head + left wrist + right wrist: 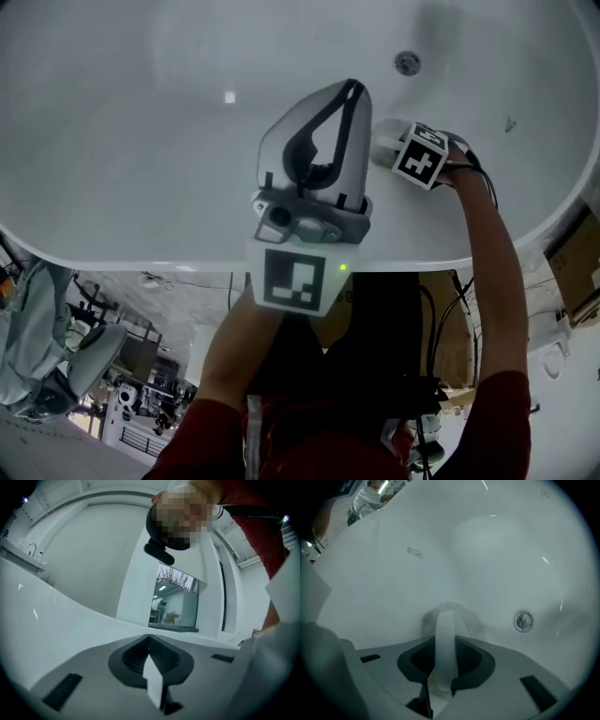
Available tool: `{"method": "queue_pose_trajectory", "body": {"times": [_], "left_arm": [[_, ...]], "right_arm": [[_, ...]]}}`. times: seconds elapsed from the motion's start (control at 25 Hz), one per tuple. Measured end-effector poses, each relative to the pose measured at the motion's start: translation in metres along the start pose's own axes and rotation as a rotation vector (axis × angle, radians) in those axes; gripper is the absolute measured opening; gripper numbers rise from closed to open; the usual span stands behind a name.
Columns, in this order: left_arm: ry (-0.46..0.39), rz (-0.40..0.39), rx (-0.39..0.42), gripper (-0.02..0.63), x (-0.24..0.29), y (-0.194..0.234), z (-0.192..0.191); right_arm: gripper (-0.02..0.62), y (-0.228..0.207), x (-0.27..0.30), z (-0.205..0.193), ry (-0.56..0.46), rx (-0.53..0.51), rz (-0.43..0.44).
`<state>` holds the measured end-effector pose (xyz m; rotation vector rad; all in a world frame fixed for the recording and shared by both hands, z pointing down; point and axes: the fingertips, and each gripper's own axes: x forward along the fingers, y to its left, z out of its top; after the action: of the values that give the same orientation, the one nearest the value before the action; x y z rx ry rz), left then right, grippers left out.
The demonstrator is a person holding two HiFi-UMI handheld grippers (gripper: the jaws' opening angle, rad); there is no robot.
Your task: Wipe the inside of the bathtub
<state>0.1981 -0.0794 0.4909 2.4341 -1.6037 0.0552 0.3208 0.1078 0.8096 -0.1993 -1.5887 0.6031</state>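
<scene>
Bathtub (112, 141) fills the upper part of the head view, white and glossy, with its near rim curving across just in front of you. On the left, your left gripper (352, 88) hangs above the basin near the middle, clear of the surface. Its jaws are pinched together with nothing between them, and its own view looks up out of the tub at the room and a window (176, 602). Moving right, your right arm reaches down into the tub, and your right gripper (386, 148) sits low against the inner wall. Its jaws are clamped on a pale cloth (464, 616), whose fuzzy edge is bunched against the white wall just past the tips. Further right, a little apart from the cloth, sits the round metal drain (523, 621)
</scene>
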Motion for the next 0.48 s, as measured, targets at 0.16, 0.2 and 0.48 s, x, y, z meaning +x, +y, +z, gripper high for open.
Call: {"method": "queue_pose_trajectory", "body": {"times": [0.16,0.2,0.48], "left_arm": [[0.015,0.041,0.046,0.015,0.013,0.004,-0.016],[0.022,0.049,0.053,0.015,0.016,0.011,-0.021],[0.063,0.088,0.09,0.015,0.031,0.041,-0.045]], "right_arm": [[0.091,-0.023,0.024,-0.004,0.019,-0.036,-0.046],[0.091,-0.029,0.031,0.002,0.023,-0.051,-0.059],[0.091,-0.068,0.062,0.022,0.051,-0.092,-0.145]]}}
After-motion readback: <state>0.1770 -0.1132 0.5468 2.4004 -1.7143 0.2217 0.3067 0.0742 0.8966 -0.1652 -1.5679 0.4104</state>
